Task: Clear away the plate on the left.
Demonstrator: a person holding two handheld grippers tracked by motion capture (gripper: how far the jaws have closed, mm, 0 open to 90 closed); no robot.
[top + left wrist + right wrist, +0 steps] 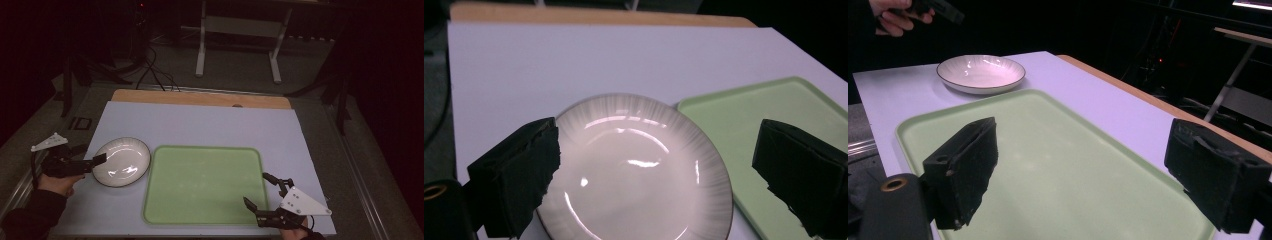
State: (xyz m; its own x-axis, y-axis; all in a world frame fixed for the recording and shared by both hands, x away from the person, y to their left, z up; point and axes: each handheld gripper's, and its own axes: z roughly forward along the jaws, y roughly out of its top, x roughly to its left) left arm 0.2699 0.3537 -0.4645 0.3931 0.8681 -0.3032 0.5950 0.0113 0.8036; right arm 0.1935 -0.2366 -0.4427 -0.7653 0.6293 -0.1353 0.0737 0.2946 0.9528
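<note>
Left gripper [100, 159] has its jaws spread at the plate's [121, 161] rim, probably lining up a grab; right gripper [264, 196], jaws also spread, waits over the tray [202, 185].

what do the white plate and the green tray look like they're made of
The white plate looks like glazed ceramic: it is glossy with sharp light reflections, fine radial ribbing toward the edge and a thin dark rim line. The green tray looks like moulded plastic: a matte, even pale green with rounded corners and a low raised lip. Melamine for either can't be ruled out by sight alone.
</note>
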